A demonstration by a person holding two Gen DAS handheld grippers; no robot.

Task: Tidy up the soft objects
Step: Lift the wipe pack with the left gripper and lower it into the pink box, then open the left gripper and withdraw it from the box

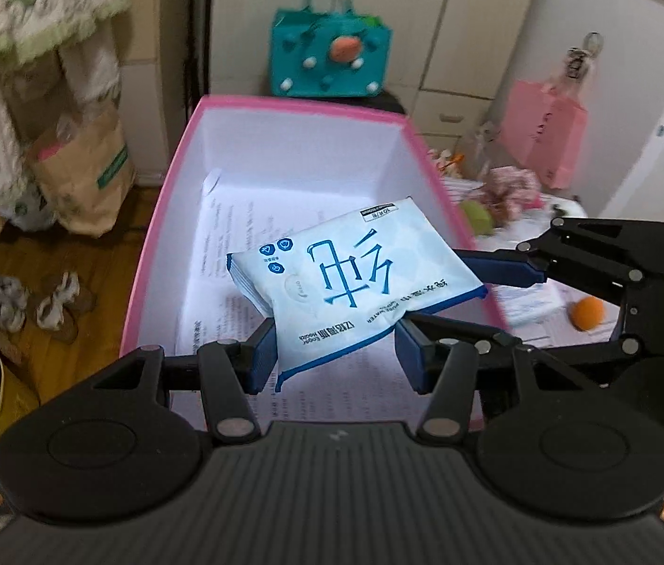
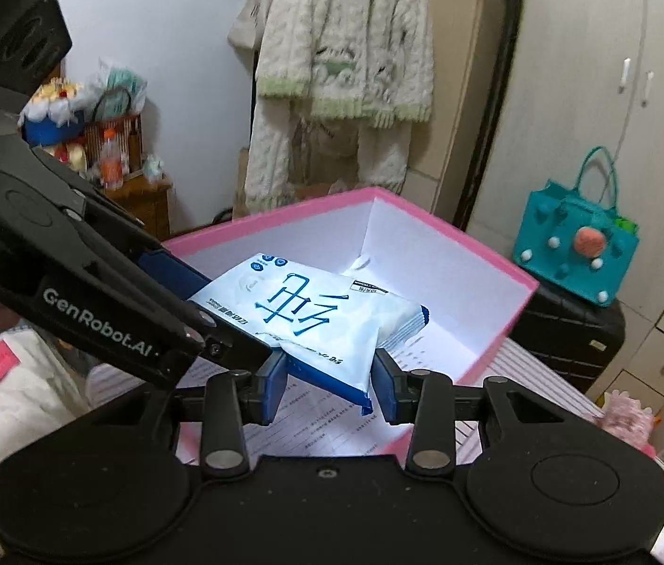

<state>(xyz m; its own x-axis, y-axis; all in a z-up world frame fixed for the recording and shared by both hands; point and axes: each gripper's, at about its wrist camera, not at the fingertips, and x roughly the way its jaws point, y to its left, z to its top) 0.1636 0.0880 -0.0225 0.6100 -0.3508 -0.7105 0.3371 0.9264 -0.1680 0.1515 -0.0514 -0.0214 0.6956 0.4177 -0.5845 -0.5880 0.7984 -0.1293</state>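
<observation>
A pale blue pack of wet wipes (image 1: 346,282) with large blue characters hangs over the open pink box (image 1: 157,235), which has white walls and printed sheets on its floor. My left gripper (image 1: 336,353) is shut on the pack's near edge. My right gripper (image 1: 478,292) comes in from the right and pinches the pack's right corner. In the right wrist view the pack (image 2: 313,310) sits between the right gripper's (image 2: 329,376) blue pads, while the left gripper (image 2: 205,310) clamps its left end. The pink box (image 2: 497,268) lies just beyond.
A teal handbag (image 1: 329,61) stands on a black suitcase (image 2: 567,339) behind the box. A brown paper bag (image 1: 82,174) and slippers (image 1: 30,301) are on the floor at left. An orange (image 1: 588,313) lies on the striped table at right. A fleece garment (image 2: 341,70) hangs behind.
</observation>
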